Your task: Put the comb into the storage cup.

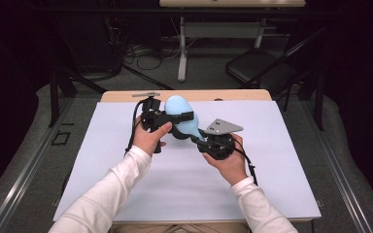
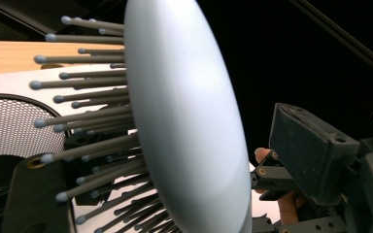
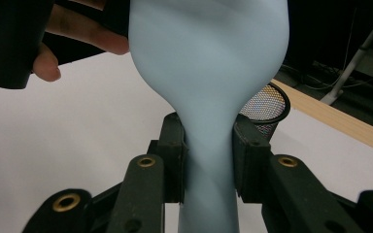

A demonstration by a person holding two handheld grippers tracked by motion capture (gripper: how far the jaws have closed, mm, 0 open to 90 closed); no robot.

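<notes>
**Inspector:** Report the tongs and the hairbrush.

**Operator:** I see the pale blue hairbrush point(image 1: 180, 116) held above the worktop point(image 1: 272, 184), near its twelve o'clock edge. My right tongs point(image 3: 209, 155) are clamped on its handle. My left tongs point(image 1: 175, 118) straddle the head, bristles point(image 2: 82, 121) at nine o'clock in the left gripper view; whether the pads press yet I cannot tell.

**Inspector:** Risks?

**Operator:** In my judgement, the smooth rounded back could slide out, or the bristles bend, twisting the handle. A mesh cup point(image 3: 267, 109) stands behind.
</notes>
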